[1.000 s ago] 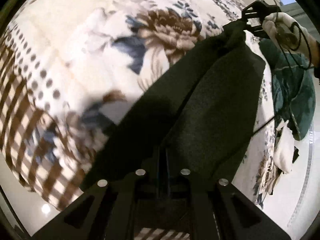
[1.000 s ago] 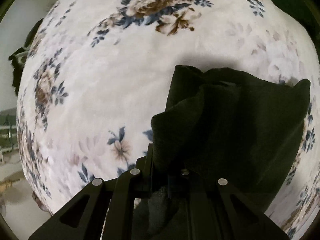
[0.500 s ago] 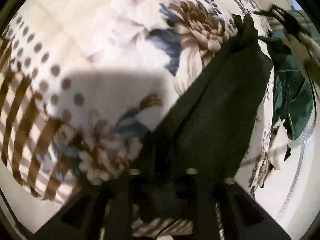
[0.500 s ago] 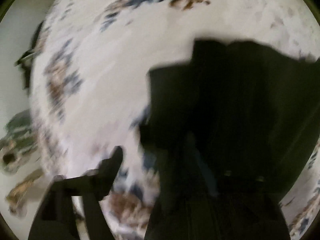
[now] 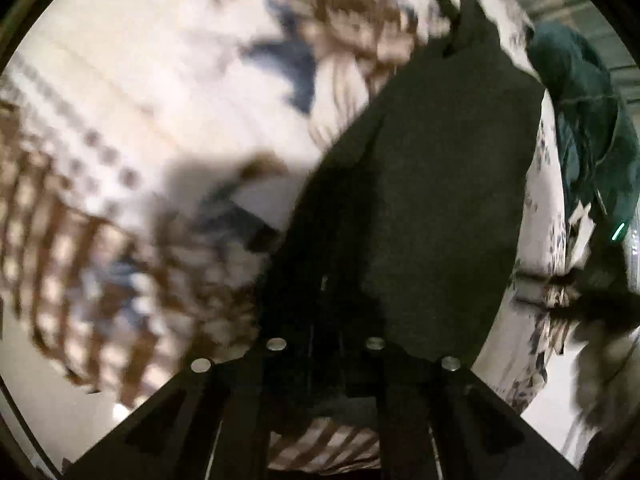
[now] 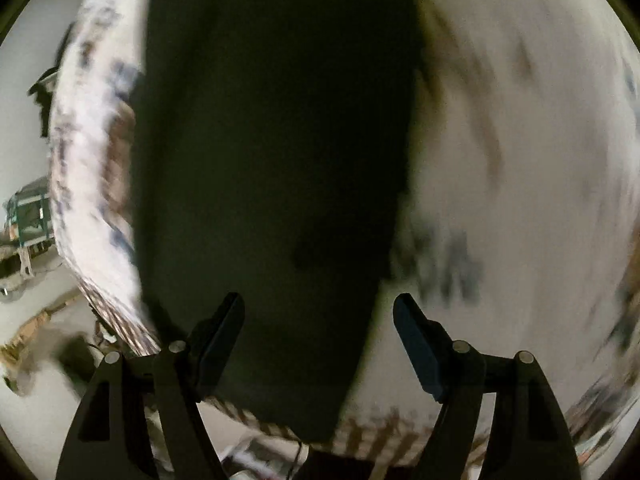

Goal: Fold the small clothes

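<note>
A small dark green garment lies folded lengthwise on the floral bedspread. My left gripper is shut on the garment's near end, low over the bed. In the right wrist view the same garment stretches away as a long dark strip. My right gripper is open, its two fingers either side of the garment's near end and holding nothing. Both views are blurred by motion.
A heap of teal and dark clothes lies at the bed's right edge, with white pieces below it. The bedspread's brown checked border hangs at the near edge. Pale floor and furniture show left of the bed.
My right gripper has let go of the garment, opened and swung round to its near end. The garment now lies flatter. My left gripper keeps its hold.
</note>
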